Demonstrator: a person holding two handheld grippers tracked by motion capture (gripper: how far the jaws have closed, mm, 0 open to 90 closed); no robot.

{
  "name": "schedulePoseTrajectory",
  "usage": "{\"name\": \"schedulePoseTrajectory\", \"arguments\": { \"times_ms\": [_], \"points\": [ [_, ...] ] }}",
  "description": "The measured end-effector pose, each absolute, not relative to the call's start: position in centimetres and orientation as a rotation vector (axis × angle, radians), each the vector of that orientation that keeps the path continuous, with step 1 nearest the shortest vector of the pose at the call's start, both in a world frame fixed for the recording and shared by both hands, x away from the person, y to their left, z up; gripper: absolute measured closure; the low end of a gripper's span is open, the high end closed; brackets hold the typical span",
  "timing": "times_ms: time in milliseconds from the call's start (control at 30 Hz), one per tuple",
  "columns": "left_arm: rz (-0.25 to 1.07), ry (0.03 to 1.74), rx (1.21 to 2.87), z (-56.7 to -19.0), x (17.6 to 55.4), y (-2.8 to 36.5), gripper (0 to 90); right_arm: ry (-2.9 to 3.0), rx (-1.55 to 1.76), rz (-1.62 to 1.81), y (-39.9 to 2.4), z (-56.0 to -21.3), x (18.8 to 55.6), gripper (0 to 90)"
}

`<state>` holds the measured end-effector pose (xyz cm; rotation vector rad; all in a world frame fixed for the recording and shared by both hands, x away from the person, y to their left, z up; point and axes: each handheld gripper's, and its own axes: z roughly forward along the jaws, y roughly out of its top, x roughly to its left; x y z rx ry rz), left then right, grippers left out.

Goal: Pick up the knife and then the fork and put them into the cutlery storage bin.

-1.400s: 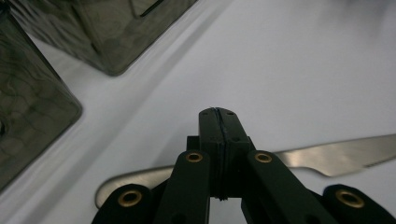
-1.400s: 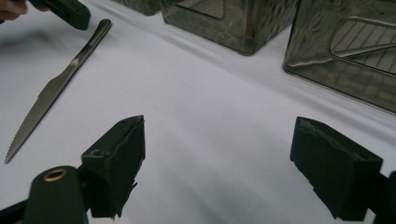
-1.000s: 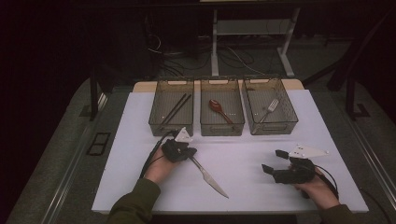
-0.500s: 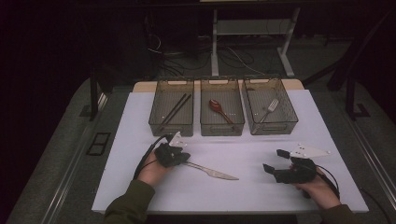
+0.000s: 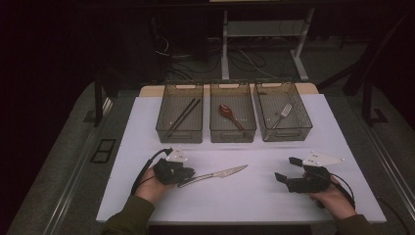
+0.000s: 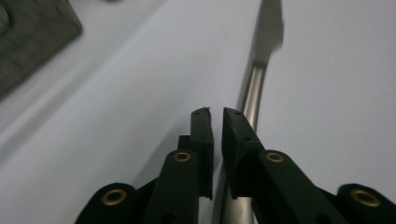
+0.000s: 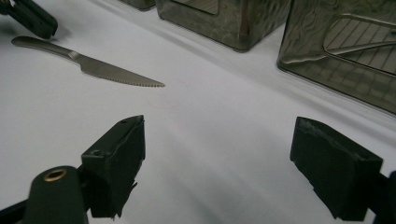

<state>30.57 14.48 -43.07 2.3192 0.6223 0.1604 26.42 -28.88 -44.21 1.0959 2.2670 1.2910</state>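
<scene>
Knife (image 5: 215,175) on the white table (image 5: 254,205) has swung from pointing near-right to pointing right, likely being lined up for a bin. Left gripper (image 5: 188,172) sits at its handle, jaws almost closed, the handle beneath rather than clearly between them. Right gripper (image 5: 286,169) rests wide and empty.

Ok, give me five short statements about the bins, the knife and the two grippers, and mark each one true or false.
1. The knife lies on the table. True.
2. The spoon is in the left bin. False: it is in the middle bin.
3. The right gripper is open. True.
4. The fork lies beside the knife. False: it is in the right bin.
5. The chopsticks are in the left bin. True.
</scene>
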Motion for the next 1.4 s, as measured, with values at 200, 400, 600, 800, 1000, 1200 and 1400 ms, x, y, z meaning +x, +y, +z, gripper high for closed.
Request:
{"name": "schedulePoseTrajectory", "arguments": {
  "times_ms": [200, 400, 600, 800, 1000, 1200, 1400],
  "points": [
    [0.116, 0.553, 2.276, -42.8, 30.6, 13.0, 68.9, 2.281, 1.096, 1.283, -28.8, -44.3, 26.4, 17.2],
    [0.088, 0.513, 2.282, -43.5, 30.9, 11.6, 68.8, 2.284, 1.091, 1.282, -28.7, -44.3, 26.4, 17.2],
    [0.073, 0.493, 2.284, -44.4, 31.3, 11.2, 72.3, 2.290, 1.084, 1.278, -28.7, -44.3, 26.4, 17.3],
    [0.069, 0.462, 2.302, -44.9, 31.4, 11.1, 74.3, 2.297, 1.085, 1.273, -28.7, -44.3, 26.4, 17.2],
    [0.070, 0.433, 2.310, -45.0, 31.6, 11.1, 77.9, 2.301, 1.087, 1.271, -28.6, -44.3, 26.4, 17.2],
    [0.057, 0.454, 2.314, -44.9, 31.7, 11.0, 79.4, 2.302, 1.088, 1.272, -28.6, -44.3, 26.4, 17.2],
    [0.082, 0.461, 2.327, -44.8, 31.4, 10.8, 79.5, 2.303, 1.092, 1.274, -28.7, -44.3, 26.4, 17.2]
  ]
}}
